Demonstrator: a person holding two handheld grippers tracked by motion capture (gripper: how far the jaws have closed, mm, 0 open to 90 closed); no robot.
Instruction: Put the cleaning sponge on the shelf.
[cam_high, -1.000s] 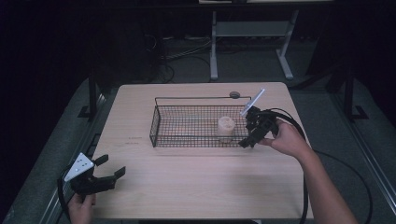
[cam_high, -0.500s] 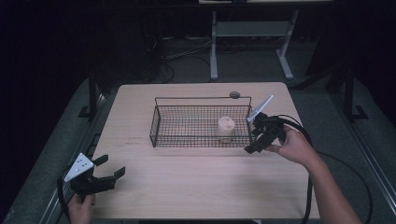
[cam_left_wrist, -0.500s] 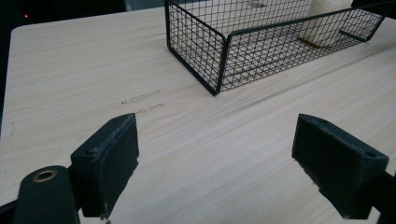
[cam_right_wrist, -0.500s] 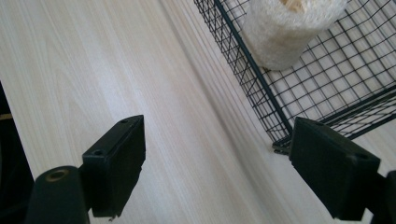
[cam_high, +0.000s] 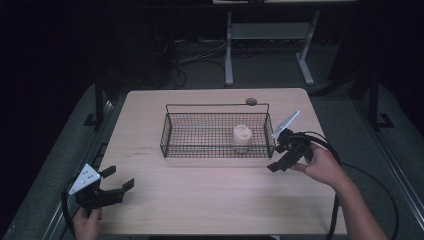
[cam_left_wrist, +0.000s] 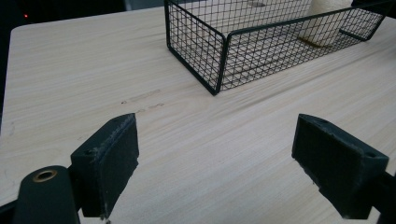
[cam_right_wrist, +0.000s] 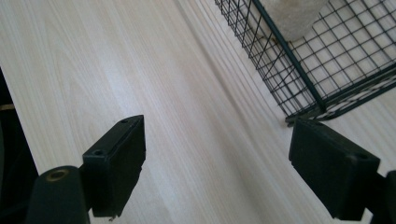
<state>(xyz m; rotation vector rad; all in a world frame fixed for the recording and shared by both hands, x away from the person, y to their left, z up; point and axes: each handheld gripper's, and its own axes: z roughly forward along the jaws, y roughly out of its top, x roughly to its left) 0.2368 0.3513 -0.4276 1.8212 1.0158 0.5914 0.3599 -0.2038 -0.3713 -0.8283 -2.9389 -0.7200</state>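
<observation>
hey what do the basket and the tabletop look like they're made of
Basket: thin black wire, probably coated metal, going by its open welded-looking grid and matte finish. Tabletop: pale wood or wood-look laminate; straight grain lines with a smooth, low sheen. Which of the two is unclear.

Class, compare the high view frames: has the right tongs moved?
Yes. The right tongs has pulled back from the wire basket, toward the table's near right side.

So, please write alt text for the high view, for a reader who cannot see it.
A black wire basket on a wooden table holds a pale cylindrical object. The right claw, open, is beside the basket's right end; the left claw, open, is near the table's front left corner.
</observation>
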